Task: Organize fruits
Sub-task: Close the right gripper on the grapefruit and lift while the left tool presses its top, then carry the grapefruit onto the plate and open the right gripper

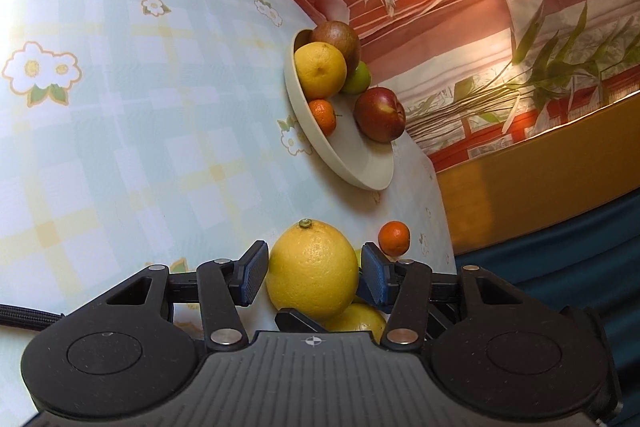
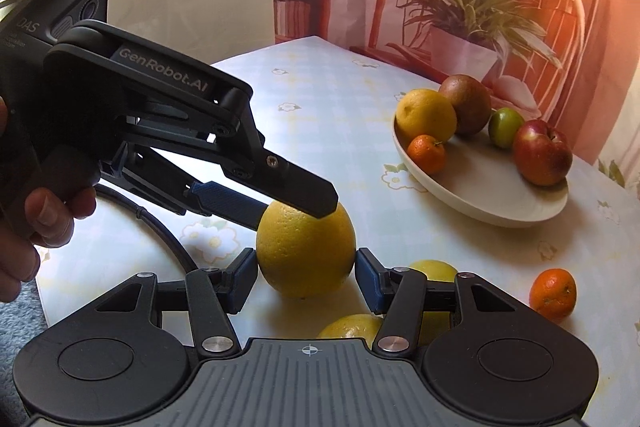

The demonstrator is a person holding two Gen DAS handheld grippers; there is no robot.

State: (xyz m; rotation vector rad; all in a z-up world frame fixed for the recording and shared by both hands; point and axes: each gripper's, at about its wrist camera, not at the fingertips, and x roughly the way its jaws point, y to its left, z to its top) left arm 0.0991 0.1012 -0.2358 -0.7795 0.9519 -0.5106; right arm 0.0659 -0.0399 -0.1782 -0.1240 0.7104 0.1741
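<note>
Currently both grippers on same lemon (image 2: 306, 251), near side of the fruit bowl (image 2: 480, 203). Right gripper (image 2: 306, 273) pads pinching its sides. Left gripper (image 2: 280, 203) clamped across its top. Loose mandarin (image 2: 553, 293) right of lemon, two more lemons (image 2: 434, 269) just behind it.

Two wrist fisheyes, angled down along their fingers, close over the table (image 2: 328, 99), sharing lemon (image 1: 312, 269) and bowl (image 1: 360, 163)

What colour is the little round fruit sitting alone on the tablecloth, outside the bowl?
Orange. The small fruit shows best in the right wrist view.
</note>
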